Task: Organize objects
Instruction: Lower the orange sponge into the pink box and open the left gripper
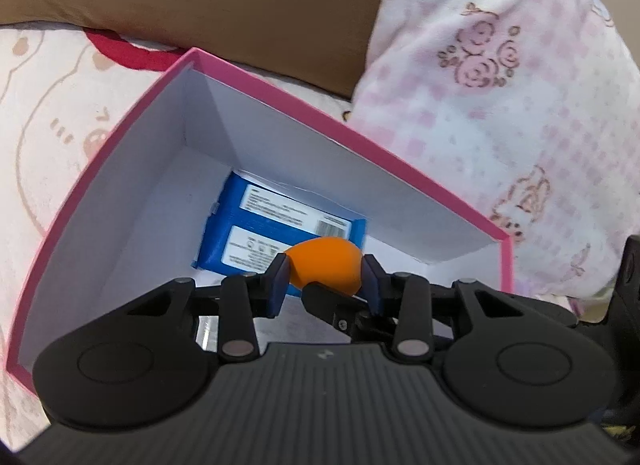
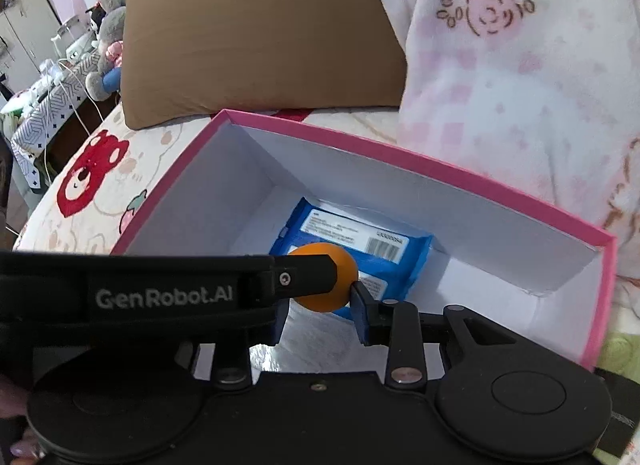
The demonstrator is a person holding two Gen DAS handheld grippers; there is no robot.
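Two hand-held grippers met on one orange egg-shaped sponge [image 1: 326,265] at the lower centre of both frames. The left gripper [image 1: 326,277] held its two blue pads narrow, pressed against the sponge's sides. The right gripper [image 2: 320,293] also stood narrow around it, its right pad touching the sponge; its left pad sat hidden behind the other gripper's black finger, so a full grip could not be confirmed.

The sponge hung above one open pink box [image 2: 440,169] with white inner walls. Inside lay one blue wipes packet [image 2: 360,241], label and barcode up, flat on the floor near the far wall and directly beneath the sponge. The rest of the box floor to left and right showed bare white.

Beyond the box's far rim sat one brown cushion [image 2: 256,37] at upper centre and a pink checked blanket [image 2: 520,85] at upper right, pressing close to the rim. A cartoon-print bedsheet [image 2: 100,193] spread to the left.
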